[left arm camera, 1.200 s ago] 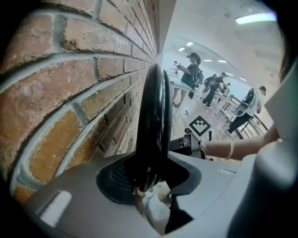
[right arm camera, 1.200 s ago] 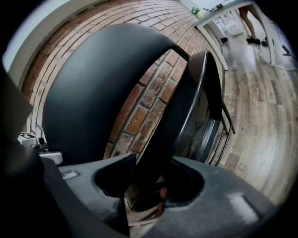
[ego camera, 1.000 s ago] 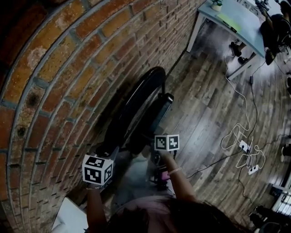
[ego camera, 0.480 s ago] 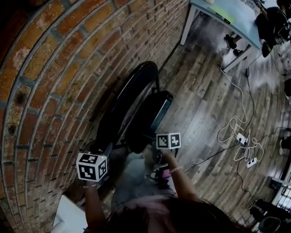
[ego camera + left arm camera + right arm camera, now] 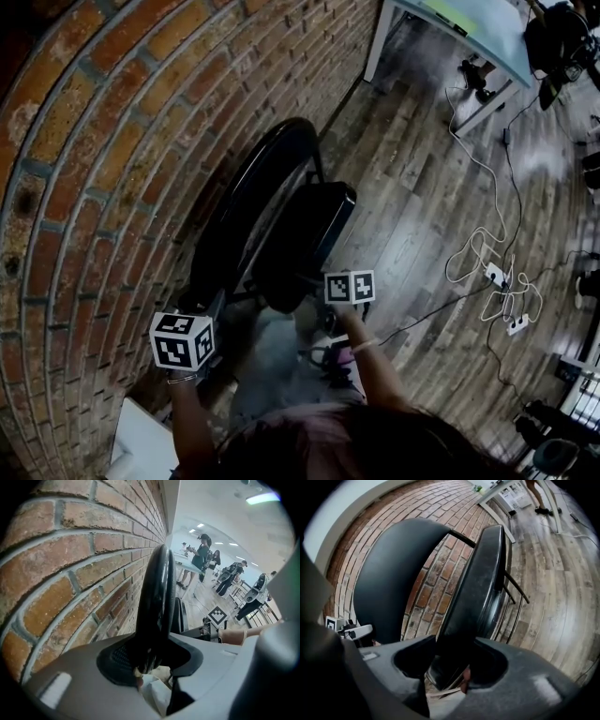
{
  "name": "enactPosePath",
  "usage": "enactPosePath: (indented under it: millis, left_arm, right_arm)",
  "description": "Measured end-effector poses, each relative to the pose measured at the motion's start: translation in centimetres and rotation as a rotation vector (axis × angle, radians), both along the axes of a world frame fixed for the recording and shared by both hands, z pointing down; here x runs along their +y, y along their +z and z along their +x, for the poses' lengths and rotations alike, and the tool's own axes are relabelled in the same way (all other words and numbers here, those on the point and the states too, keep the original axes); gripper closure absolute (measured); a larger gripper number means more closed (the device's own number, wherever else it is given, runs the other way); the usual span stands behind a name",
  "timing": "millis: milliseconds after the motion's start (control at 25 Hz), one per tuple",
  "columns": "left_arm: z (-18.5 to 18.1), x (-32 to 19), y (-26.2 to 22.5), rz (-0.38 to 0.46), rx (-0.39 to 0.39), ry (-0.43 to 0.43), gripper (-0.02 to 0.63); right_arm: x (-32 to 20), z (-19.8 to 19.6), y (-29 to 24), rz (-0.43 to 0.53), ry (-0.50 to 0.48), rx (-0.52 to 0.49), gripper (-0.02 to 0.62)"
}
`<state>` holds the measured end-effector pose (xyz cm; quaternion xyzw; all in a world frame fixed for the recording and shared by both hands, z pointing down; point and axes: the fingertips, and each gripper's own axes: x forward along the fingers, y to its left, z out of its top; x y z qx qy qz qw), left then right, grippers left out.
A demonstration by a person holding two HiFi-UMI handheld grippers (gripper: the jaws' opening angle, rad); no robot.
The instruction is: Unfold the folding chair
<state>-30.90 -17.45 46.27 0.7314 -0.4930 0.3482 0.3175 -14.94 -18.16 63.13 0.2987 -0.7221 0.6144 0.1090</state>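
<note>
The folding chair stood on the wooden floor close against the brick wall, only partly opened. The left gripper was clamped on the edge of the backrest. The right gripper had the seat filling the gap between its jaws, which had just been widening. The seat stood steeply tilted, with a wedge of space between it and the backrest. It seemed the seat had yet to swing down level and the legs to spread.
</note>
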Motion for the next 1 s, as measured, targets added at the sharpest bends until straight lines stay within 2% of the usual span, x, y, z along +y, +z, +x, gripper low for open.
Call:
enactPosePath:
  millis: [1000]
  left_arm:
    - [1.4,0.6,1.3,0.013,0.0,-0.026,0.451]
  right_arm:
    - [3.4,5.4,3.2,-0.04,-0.014,-0.044,0.388]
